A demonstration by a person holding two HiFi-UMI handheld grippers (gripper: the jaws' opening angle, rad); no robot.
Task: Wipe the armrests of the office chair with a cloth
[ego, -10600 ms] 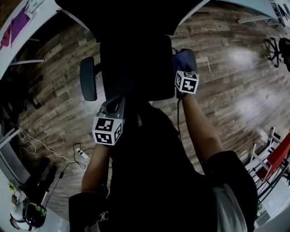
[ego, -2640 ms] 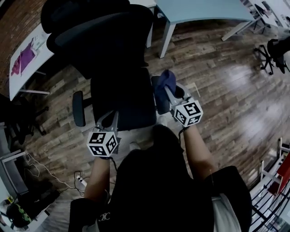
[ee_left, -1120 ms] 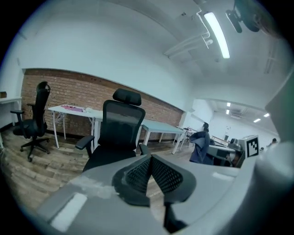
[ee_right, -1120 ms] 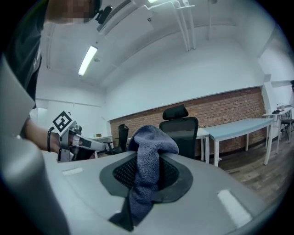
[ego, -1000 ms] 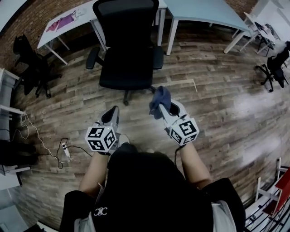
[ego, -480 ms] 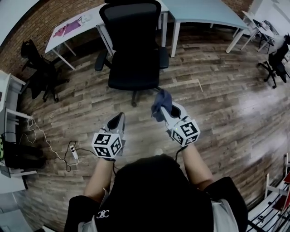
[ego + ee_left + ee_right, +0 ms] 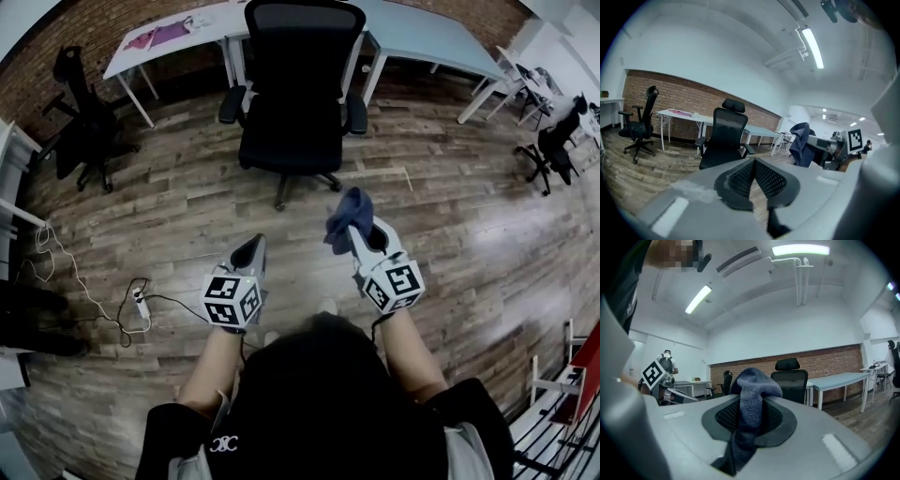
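Note:
The black office chair [image 7: 292,103] stands well ahead of me on the wood floor, its armrests [image 7: 232,103] at both sides of the seat. It also shows in the left gripper view [image 7: 723,138] and behind the cloth in the right gripper view [image 7: 793,379]. My right gripper [image 7: 354,225] is shut on a dark blue cloth [image 7: 348,217], which bunches above the jaws [image 7: 751,404]. My left gripper [image 7: 251,253] is shut with nothing in it [image 7: 753,164]. Both are held in the air, far short of the chair.
Light blue desks [image 7: 427,42] run behind the chair along a brick wall. A second black chair [image 7: 82,122] stands at the left, another [image 7: 553,141] at the far right. A power strip with cables [image 7: 141,305] lies on the floor at the left.
I have backed away from the office chair, which was right under the grippers 2.6 s ago and is now far ahead. The right gripper still holds the cloth.

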